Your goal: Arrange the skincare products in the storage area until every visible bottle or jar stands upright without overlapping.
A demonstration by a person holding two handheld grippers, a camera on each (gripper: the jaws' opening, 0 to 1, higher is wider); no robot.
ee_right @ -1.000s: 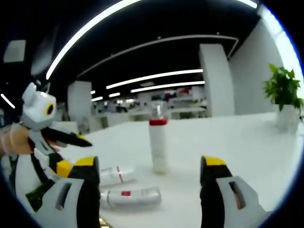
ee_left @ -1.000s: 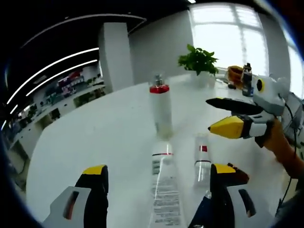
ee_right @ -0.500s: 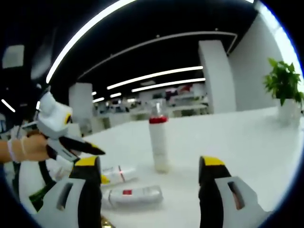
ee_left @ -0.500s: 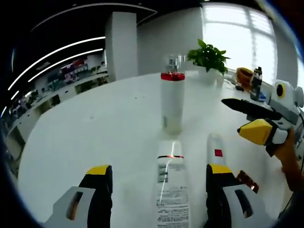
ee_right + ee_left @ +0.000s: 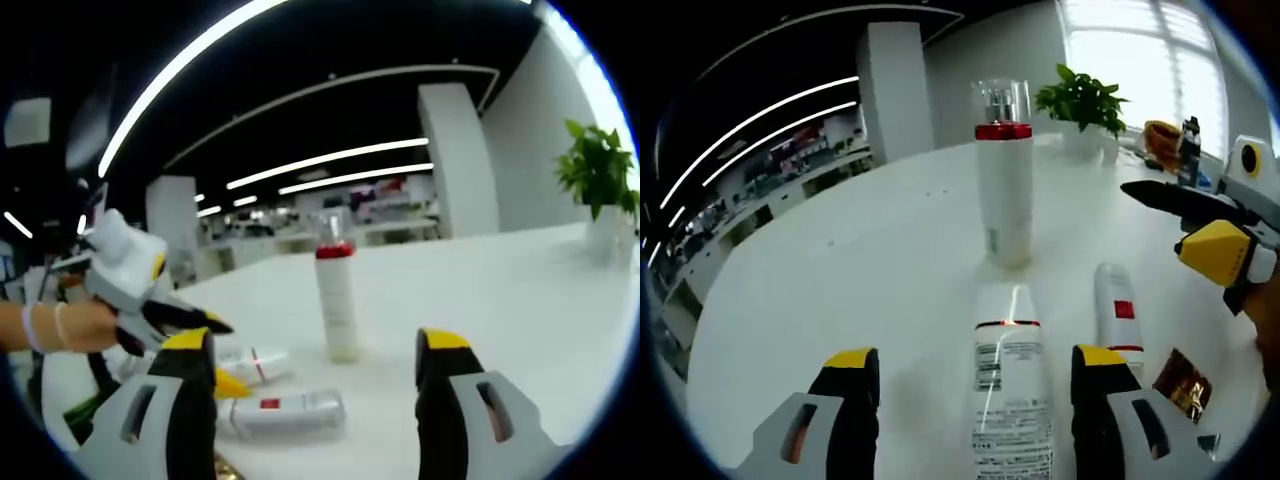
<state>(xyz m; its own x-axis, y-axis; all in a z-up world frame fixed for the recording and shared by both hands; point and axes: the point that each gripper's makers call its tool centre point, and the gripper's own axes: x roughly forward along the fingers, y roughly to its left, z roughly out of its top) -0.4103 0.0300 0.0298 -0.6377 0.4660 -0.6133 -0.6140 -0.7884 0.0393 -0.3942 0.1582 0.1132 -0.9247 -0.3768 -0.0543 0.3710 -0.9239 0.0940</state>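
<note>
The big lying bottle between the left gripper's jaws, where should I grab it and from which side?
Probably across the big bottle's round body, on the labelled stretch below the red band. It lies flat on the table, lengthwise between the open left gripper's jaws, so come straight down along this line, one jaw on each long side. The small tube lies close on its right, so keep that jaw tight.

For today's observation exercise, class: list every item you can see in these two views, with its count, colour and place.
Upright bottle: one, white with red collar and clear cap, mid-table.
Lying bottles: two, white with red marks; a larger one between the left hand-held gripper's jaws, a smaller one beside it.
Plant: one, green, white pot, far edge.
Table: one, white.
Foil scrap: one, brown, beside the smaller bottle.
Left hand-held gripper: grey, yellow tips, open.
Right hand-held gripper: same colours, open.
</note>
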